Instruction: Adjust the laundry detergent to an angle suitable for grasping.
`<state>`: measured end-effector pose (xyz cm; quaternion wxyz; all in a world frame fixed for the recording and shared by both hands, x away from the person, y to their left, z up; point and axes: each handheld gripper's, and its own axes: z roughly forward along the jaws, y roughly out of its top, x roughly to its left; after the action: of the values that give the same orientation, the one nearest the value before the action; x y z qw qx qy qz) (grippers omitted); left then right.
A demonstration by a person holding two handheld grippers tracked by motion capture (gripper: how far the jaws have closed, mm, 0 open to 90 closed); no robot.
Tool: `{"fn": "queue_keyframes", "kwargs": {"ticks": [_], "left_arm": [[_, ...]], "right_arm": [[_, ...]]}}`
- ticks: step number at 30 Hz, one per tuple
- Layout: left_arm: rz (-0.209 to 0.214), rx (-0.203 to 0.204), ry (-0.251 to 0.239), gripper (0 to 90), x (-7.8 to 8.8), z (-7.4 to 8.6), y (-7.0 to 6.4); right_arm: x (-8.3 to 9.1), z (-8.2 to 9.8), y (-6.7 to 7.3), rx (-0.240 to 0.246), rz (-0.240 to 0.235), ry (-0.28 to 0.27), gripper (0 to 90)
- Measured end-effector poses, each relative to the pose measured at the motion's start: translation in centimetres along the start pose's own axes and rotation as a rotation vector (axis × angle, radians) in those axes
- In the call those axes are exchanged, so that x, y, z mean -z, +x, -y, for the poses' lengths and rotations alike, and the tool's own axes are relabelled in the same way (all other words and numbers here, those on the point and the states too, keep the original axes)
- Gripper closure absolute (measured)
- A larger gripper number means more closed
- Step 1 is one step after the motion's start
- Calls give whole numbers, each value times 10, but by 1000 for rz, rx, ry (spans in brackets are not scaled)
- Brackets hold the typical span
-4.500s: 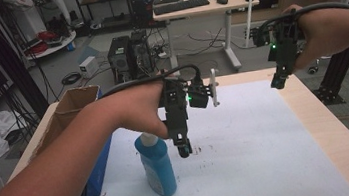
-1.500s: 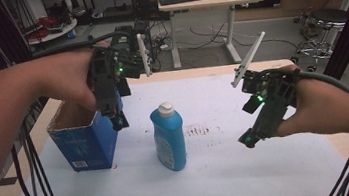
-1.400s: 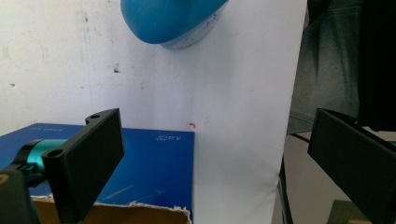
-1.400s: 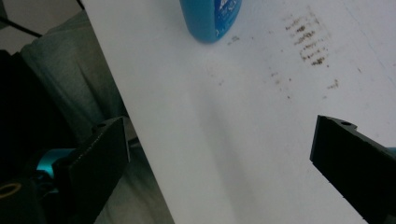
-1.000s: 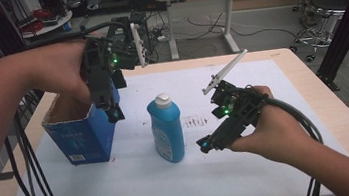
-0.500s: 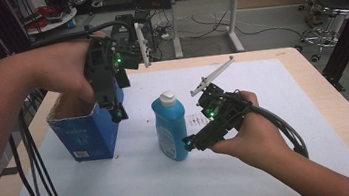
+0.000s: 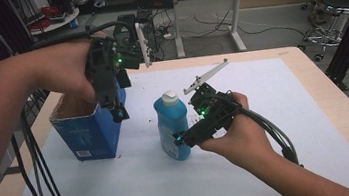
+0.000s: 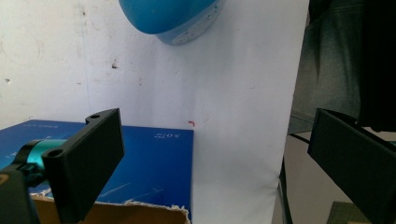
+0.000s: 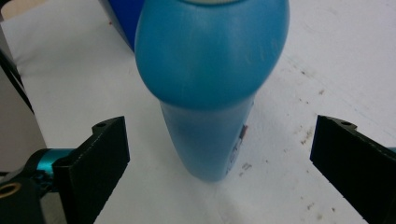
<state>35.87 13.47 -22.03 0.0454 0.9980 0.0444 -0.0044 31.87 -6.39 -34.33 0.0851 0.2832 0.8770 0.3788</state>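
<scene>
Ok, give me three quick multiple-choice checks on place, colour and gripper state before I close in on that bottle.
1. Where does the blue plastic bottle stand?
A. inside the box
B. on the white sheet, right of the blue cardboard box
C. on the floor

2. What colour is the bottle's cap?
A. red
B. black
C. white

3. How is the right gripper?
A. open, jaws either side of the bottle
B. shut on the bottle
C. shut on the box

Answers: 1 B, the high view shows it upright beside the box. 2 C, the cap is pale white. 3 A, the right gripper view shows gaps on both sides.
</scene>
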Motion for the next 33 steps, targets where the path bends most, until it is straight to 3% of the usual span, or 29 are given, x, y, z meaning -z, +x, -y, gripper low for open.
{"fn": "queue_keyframes", "kwargs": {"ticks": [10,33], "left_arm": [[-1,-3,-1,37,0,-1,-1],[6,7,-4,37,-5,5,4]], "right_arm": [[-13,-6,9,6,29,-53,37],[-31,-17,9,-37,82,-121,46]]}}
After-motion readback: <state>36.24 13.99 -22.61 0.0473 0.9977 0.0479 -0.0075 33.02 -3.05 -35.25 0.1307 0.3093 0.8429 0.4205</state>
